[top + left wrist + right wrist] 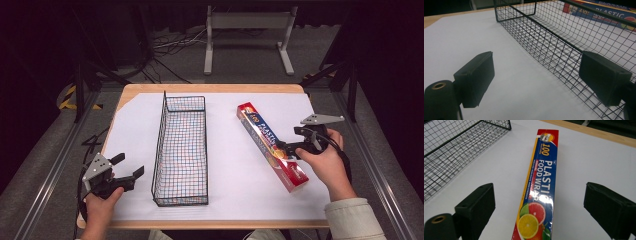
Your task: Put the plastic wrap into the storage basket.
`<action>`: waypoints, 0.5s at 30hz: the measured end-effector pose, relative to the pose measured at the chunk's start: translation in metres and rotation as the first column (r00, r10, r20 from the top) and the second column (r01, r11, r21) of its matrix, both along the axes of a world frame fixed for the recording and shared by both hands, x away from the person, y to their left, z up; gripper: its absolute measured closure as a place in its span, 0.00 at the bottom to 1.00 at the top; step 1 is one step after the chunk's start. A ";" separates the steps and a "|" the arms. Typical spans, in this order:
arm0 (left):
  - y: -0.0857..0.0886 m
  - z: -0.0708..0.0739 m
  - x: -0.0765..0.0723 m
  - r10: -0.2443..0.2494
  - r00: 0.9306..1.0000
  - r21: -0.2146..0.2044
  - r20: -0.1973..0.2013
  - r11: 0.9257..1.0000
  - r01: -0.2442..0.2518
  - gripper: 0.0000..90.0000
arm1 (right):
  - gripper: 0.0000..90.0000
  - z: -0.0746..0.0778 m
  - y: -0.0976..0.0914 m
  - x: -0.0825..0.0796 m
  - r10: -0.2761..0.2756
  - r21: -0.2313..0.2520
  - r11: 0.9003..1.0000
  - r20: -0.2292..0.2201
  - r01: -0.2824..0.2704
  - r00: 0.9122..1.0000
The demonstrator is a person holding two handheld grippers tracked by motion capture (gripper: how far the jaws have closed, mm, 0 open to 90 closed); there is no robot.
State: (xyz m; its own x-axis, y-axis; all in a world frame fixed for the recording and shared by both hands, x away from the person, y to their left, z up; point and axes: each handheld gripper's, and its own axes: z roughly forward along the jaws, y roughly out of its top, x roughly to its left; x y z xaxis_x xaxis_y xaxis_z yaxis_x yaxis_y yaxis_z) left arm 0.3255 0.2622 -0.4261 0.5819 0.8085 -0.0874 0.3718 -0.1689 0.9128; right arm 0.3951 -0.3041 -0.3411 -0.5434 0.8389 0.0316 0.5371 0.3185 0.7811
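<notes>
The right claw (539,207) stands released, jaws spread wide on either side of the long red-and-blue cardboard box of plastic food wrap (541,192) — the pads clear of both its long sides, nothing gripped. The box lies flat on the white sheet covering the wooden bench (235,165), at its right side, angled so one end points toward the person; judging by that straddle, the claw is lined up along the box's length for a pinch across its narrow width. Over on the left, the left claw (536,82) is released too, hovering low just beside the long black wire-mesh basket (554,35), probably waiting to steady it. The high view gives the whole layout: basket (181,150) in the middle, box (272,146) well apart to its right, a hand (325,160) behind the right claw. The right gripper view alone shows the daylight between pads and cardboard — and the citrus print.
</notes>
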 end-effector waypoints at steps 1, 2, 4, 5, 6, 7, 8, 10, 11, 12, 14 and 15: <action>0.000 0.000 0.000 -0.002 1.000 0.000 0.001 1.000 0.002 0.15 | 0.13 0.000 0.002 0.004 0.003 -0.010 1.000 0.006 -0.003 1.000; 0.000 0.000 0.000 -0.002 1.000 0.002 0.002 1.000 0.002 0.15 | 0.14 0.001 0.005 0.008 0.003 -0.021 1.000 0.021 -0.003 1.000; -0.001 0.000 0.000 -0.003 1.000 0.003 0.003 1.000 0.003 0.15 | 0.14 0.002 0.007 0.011 0.000 -0.016 1.000 0.031 0.001 1.000; -0.001 0.000 0.001 0.002 1.000 0.004 0.003 1.000 -0.002 0.16 | 0.14 0.002 0.009 0.014 -0.005 -0.003 1.000 0.038 0.005 0.999; 0.000 0.000 0.001 0.004 1.000 0.009 0.006 1.000 -0.004 0.16 | 0.15 0.003 0.011 0.018 -0.011 0.006 1.000 0.039 0.011 0.999; 0.000 0.000 0.001 0.006 1.000 0.005 0.004 1.000 -0.006 0.16 | 0.16 0.003 0.013 0.021 -0.012 0.003 1.000 0.032 0.012 0.999; 0.001 0.000 0.001 0.006 1.000 0.003 0.005 1.000 -0.006 0.16 | 0.17 0.003 0.014 0.023 -0.007 -0.012 1.000 0.026 0.008 1.000; 0.001 0.000 0.002 0.005 1.000 -0.001 0.006 1.000 -0.005 0.16 | 0.20 0.003 0.019 0.030 0.007 -0.056 0.998 0.019 -0.006 1.000; 0.000 0.000 0.002 0.002 1.000 -0.002 0.008 1.000 -0.002 0.16 | 0.20 0.002 0.021 0.032 0.010 -0.066 0.998 0.018 -0.009 1.000; 0.000 0.000 0.001 -0.003 1.000 -0.003 0.006 1.000 0.003 0.16 | 0.21 0.002 0.022 0.035 0.003 -0.056 0.998 0.011 -0.002 1.000; 0.000 0.000 0.001 -0.004 1.000 -0.002 0.008 1.000 0.004 0.16 | 0.22 -0.001 0.025 0.040 -0.007 -0.048 0.999 -0.001 0.007 1.000; 0.001 0.000 0.000 -0.004 1.000 -0.001 0.010 1.000 0.004 0.16 | 0.23 -0.003 0.027 0.042 -0.014 -0.058 0.998 -0.001 0.014 1.000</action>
State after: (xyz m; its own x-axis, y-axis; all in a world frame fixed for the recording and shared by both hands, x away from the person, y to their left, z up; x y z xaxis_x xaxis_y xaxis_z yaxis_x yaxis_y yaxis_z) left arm 0.3256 0.2628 -0.4260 0.5862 0.8060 -0.0821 0.3618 -0.1698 0.9167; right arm 0.4370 -0.2776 -0.3441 -0.5316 0.8468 -0.0172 0.5425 0.3560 0.7608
